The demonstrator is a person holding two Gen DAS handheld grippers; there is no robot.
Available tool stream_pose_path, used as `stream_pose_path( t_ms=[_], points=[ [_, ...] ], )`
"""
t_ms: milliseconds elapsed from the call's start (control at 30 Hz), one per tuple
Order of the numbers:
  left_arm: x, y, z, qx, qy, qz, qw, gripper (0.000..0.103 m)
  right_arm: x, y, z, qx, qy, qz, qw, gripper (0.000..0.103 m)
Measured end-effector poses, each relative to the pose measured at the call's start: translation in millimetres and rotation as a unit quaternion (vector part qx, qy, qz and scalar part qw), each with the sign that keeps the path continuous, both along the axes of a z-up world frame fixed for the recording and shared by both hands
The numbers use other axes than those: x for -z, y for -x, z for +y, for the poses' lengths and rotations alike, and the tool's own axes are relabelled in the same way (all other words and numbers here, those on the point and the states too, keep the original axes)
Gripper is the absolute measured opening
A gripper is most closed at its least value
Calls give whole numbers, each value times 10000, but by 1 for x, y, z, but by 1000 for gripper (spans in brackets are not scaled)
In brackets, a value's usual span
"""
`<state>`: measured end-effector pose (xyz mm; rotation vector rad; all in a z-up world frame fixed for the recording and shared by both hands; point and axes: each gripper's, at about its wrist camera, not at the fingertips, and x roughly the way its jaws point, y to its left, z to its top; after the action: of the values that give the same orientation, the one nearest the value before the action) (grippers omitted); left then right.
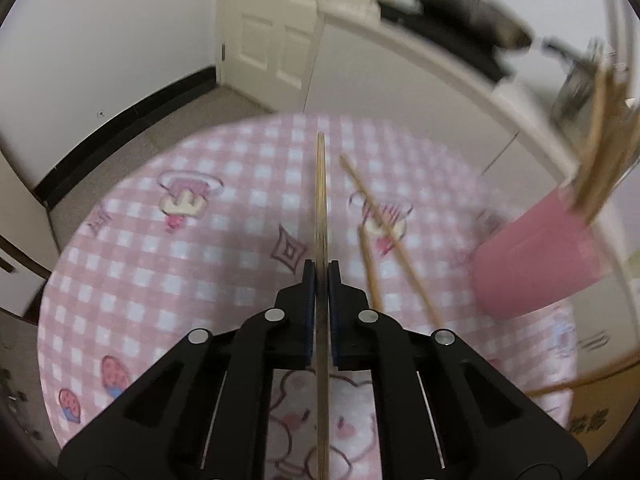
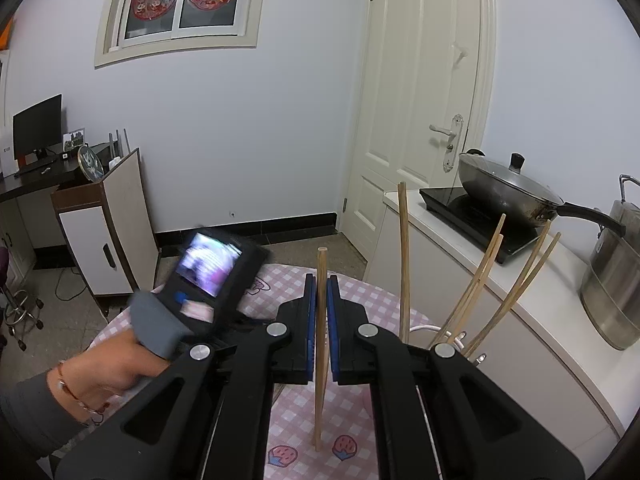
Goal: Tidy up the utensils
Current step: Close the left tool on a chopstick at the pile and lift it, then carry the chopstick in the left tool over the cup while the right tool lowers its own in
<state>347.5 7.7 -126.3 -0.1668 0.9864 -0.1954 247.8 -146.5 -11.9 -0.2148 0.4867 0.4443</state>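
Note:
My left gripper (image 1: 321, 268) is shut on a bamboo chopstick (image 1: 321, 200) that runs straight out between its blue pads, above the pink checked tablecloth (image 1: 160, 280). Two loose chopsticks (image 1: 376, 216) lie crossed on the cloth just to the right. A pink cup (image 1: 536, 260) at the right holds several more chopsticks (image 1: 604, 152). My right gripper (image 2: 321, 280) is shut on an upright chopstick (image 2: 319, 408) whose lower tip hangs near the cloth. Behind it several chopsticks (image 2: 404, 260) stand up from the cup, which is hidden. A person's hand (image 2: 108, 368) holds the left tool's housing (image 2: 212, 276).
A white counter (image 2: 568, 280) along the right carries a lidded wok (image 2: 504, 192) on a black hob and a steel pot (image 2: 616, 280). A white door (image 2: 416, 120) stands behind. A small cabinet (image 2: 104, 232) is beyond the table's left edge. A cardboard box (image 1: 592, 420) sits low right.

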Motion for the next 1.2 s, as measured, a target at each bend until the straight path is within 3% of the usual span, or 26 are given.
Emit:
stream_pose_path(
  t_ms=[133,233,400,600,700,933,1067,1200],
  points=[
    [-60,36,18,20,438,-848,9954,6,-7,6,-1,24,-14,-83,10000,4],
    [-99,60,20,129,662,-1467,9869,6,-15,11,-2,41,-76,-156,9998,4],
    [-145,99,3,452,1001,-2406,9644,6,-32,18,-12,83,-267,-286,9992,4],
    [-176,121,-22,687,1346,-3223,9345,6,-62,28,-36,185,-512,-575,9969,4],
    [-185,125,-37,761,1458,-3480,9230,6,-82,31,-53,222,-669,-729,9948,4],
    [-193,114,-71,885,1624,-3744,9086,6,-121,38,-93,407,-909,-1147,9884,4],
    [-194,107,-89,797,1570,-4059,8968,6,-118,27,-104,593,-938,-1273,9856,4],
    [-183,91,-106,805,1589,-4042,8972,6,-98,9,-109,729,-1024,-1305,9834,4]
  ],
)
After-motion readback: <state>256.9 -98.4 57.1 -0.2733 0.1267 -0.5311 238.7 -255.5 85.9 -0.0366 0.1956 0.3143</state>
